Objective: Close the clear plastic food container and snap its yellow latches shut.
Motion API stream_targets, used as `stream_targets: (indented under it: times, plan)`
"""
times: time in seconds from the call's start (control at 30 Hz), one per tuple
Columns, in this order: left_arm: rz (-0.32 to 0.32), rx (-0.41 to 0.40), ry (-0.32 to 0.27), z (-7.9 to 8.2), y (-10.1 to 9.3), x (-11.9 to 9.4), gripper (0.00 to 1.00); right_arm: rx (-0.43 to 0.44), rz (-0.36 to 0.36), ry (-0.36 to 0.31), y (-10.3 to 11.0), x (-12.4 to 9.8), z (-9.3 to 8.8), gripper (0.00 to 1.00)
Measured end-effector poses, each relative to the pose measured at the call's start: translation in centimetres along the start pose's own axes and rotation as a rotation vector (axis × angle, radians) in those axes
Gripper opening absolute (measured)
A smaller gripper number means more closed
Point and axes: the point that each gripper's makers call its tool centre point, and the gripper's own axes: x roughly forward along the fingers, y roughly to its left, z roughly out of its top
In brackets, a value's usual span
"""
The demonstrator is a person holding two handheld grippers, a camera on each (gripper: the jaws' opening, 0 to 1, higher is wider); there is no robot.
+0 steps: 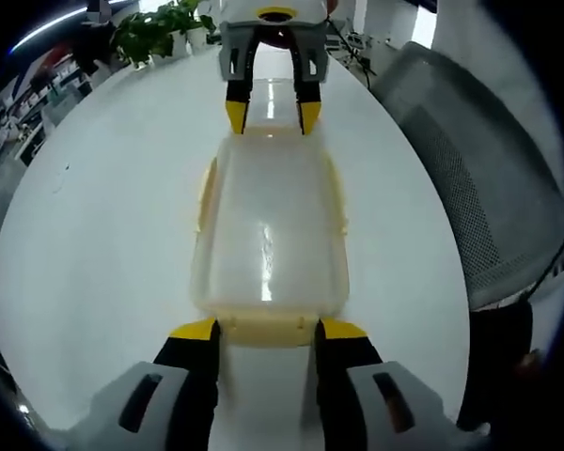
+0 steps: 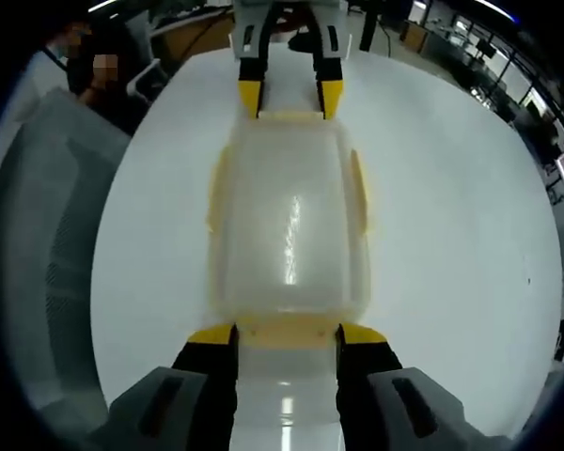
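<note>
White tabletop (image 1: 103,244) all around, glossy under the office lights, a potted plant (image 1: 160,28) at its far edge and a grey mesh chair (image 1: 489,178) pulled up alongside. Dead centre sits the clear container (image 1: 268,235), lid on, lying lengthways between the two tools. From the left gripper view, the left gripper (image 1: 268,331) has its yellow-tipped jaws spread apart, one on each side of the near end latch (image 1: 268,329), tips right at the container's end wall. Across the box, the right gripper (image 1: 274,115) mirrors it at the far end, jaws likewise apart. Switch to the right gripper view and it's the same story reversed: right gripper (image 2: 287,335) straddling its own end latch (image 2: 287,331), the left one (image 2: 289,97) opposite. Side latches (image 2: 360,193) run along both long edges; whether they're snapped down, I can't tell. This bracing from both ends looks deliberate to me — it pins the box so it won't skate across the slick table while the end latches get pressed home.
</note>
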Motion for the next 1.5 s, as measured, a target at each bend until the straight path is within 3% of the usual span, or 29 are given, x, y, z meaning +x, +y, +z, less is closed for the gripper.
stream_targets:
  times: [0.63,1.5]
  plan:
    - [0.001,0.001,0.055,-0.01,-0.12,0.13,0.4,-0.001,0.005,0.032,-0.07,0.02,0.0,0.39]
    - [0.004,-0.003,0.063,0.04,-0.11,0.07,0.4,-0.004,0.011,0.044,-0.22,0.01,-0.07,0.41]
